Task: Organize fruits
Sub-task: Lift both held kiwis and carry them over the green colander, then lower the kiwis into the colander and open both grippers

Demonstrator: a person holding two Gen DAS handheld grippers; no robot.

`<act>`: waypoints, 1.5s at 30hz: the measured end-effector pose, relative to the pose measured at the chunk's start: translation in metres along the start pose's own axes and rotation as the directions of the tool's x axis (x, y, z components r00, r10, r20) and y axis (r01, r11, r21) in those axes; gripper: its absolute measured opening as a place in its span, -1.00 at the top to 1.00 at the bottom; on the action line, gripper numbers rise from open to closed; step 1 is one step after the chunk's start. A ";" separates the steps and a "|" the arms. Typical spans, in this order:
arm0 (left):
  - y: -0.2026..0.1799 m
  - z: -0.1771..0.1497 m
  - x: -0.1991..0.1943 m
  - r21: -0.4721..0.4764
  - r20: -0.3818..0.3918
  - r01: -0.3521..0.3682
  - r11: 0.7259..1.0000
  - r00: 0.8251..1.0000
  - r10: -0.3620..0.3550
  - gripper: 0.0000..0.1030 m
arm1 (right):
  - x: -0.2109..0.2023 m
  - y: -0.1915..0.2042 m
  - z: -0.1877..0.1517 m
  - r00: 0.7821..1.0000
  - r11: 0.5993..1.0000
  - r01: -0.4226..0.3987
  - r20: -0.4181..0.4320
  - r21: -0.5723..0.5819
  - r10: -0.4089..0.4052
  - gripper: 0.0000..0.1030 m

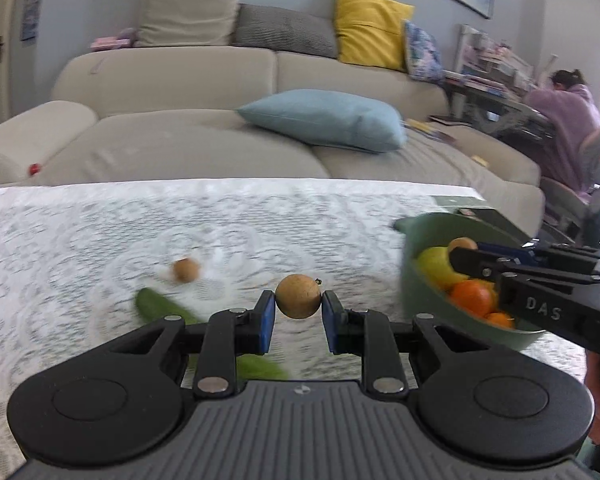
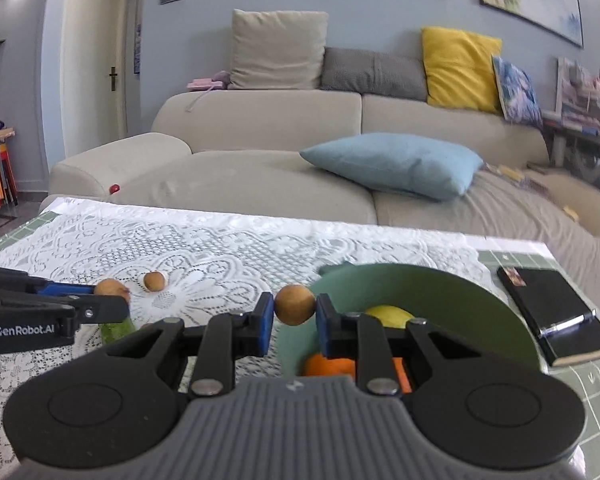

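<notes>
- Lace-covered table (image 2: 220, 240) before a beige sofa (image 2: 260, 128); both views look across it toward the cushions.
- Left tongs (image 1: 298, 309): blue pads closed on a small round brown fruit (image 1: 298, 296), carried clear of the cloth; probably bound for the bowl at 3 o'clock.
- Right tongs (image 2: 295, 314): pads likewise shut on a second brown fruit (image 2: 295, 304), held at the bowl's 9 o'clock rim, seemingly ready for release.
- Green bowl (image 2: 480, 312): collecting vessel, already holding a yellow fruit (image 2: 388, 314) and oranges (image 1: 472, 298).
- Loose brown fruit (image 1: 186, 270): on the lace at 10 o'clock from the left tongs, not yet sorted.
- Cucumber (image 1: 160, 308): on the cloth just below that fruit, partly hidden by the left tongs.
- Black notebook (image 2: 556, 316): at the bowl's 3 o'clock, apart from it.
</notes>
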State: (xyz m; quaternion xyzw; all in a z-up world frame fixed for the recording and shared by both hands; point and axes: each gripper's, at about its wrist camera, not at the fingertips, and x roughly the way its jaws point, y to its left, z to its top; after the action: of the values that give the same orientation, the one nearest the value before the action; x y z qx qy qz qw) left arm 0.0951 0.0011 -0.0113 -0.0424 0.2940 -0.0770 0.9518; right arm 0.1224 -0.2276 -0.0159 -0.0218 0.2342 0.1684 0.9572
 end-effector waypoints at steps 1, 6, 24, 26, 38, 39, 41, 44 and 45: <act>-0.006 0.002 0.002 0.004 -0.005 0.026 1.000 1.000 -0.026 0.46 | -0.001 -0.007 0.000 1.000 1.000 0.005 -0.009 0.017 -0.005 0.63; -0.042 0.013 0.015 0.076 -0.018 0.123 0.990 0.992 -0.122 0.46 | -0.002 -0.041 0.000 0.999 0.991 0.031 -0.035 0.133 -0.026 0.63; -0.086 0.024 0.070 0.201 -0.154 0.241 0.949 0.965 -0.213 0.46 | 0.017 -0.062 -0.015 0.989 0.986 0.054 -0.142 0.157 -0.032 0.63; -0.085 0.023 0.071 0.201 -0.157 0.243 0.949 0.964 -0.213 0.46 | 0.017 -0.062 -0.016 0.989 0.986 0.055 -0.143 0.156 -0.033 0.63; -0.084 0.025 0.069 0.196 -0.154 0.246 0.949 0.964 -0.218 0.46 | 0.016 -0.061 -0.016 0.990 0.986 0.056 -0.138 0.157 -0.035 0.61; -0.083 0.025 0.069 0.192 -0.154 0.249 0.949 0.963 -0.221 0.44 | 0.016 -0.060 -0.015 0.990 0.986 0.058 -0.137 0.156 -0.036 0.61; -0.082 0.025 0.069 0.185 -0.151 0.251 0.950 0.963 -0.225 0.38 | 0.016 -0.060 -0.015 0.990 0.986 0.061 -0.134 0.157 -0.040 0.60; -0.078 0.026 0.068 0.164 -0.142 0.263 0.951 0.960 -0.241 0.25 | 0.014 -0.061 -0.015 0.991 0.984 0.068 -0.127 0.165 -0.048 0.47; -0.076 0.027 0.067 0.155 -0.139 0.269 0.951 0.959 -0.248 0.21 | 0.014 -0.062 -0.015 0.991 0.983 0.073 -0.125 0.169 -0.052 0.43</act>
State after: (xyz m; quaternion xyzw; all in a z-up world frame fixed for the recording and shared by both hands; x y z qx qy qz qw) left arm 0.1556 -0.0847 -0.0169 0.0067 0.3338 -0.2286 0.9145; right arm 0.1481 -0.2835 -0.0379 0.0440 0.3041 0.1155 0.9446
